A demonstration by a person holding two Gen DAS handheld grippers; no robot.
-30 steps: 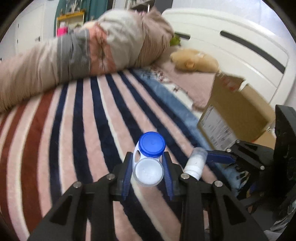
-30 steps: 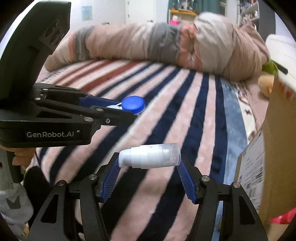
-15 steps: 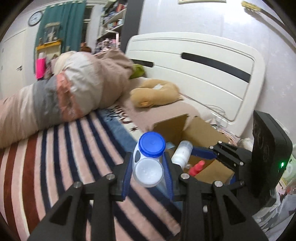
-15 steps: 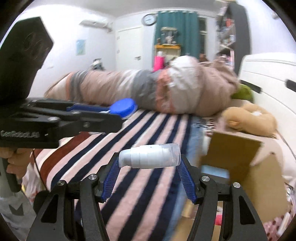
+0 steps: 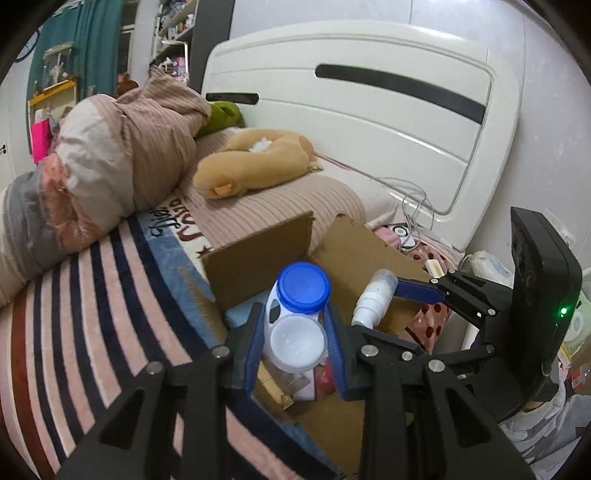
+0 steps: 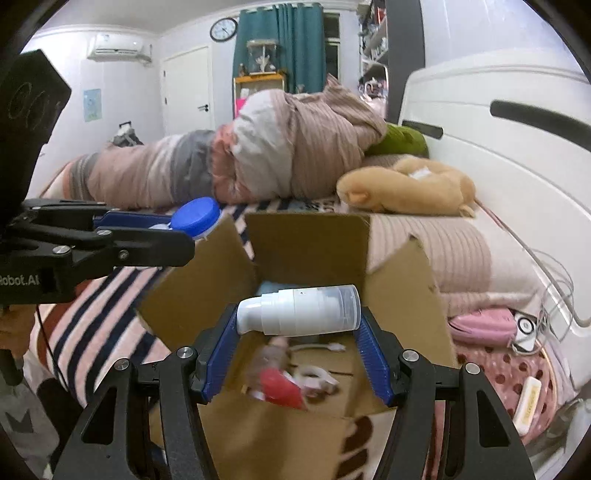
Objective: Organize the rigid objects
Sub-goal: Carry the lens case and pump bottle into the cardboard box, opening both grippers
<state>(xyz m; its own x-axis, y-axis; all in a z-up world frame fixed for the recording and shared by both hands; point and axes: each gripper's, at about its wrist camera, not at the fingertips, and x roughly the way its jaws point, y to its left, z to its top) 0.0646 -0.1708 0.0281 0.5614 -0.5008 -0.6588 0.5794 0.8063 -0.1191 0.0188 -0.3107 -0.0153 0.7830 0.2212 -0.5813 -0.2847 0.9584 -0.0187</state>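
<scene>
Striped bedspread [image 5: 74, 332], cardboard box [image 6: 306, 243], white headboard [image 5: 369, 122]

A home bedroom: a bed [image 5: 92, 314] with a striped cover, a white headboard [image 5: 369, 122], a rolled duvet [image 6: 258, 155], a plush toy [image 6: 406, 188], teal curtains [image 6: 295, 40], a wall clock [image 6: 224, 28] and a door [image 6: 188, 92].

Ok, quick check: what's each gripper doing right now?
Left gripper: shut on the blue-capped bottle, above the cardboard box.
Right gripper: shut on the white pump bottle, over the same box.
</scene>
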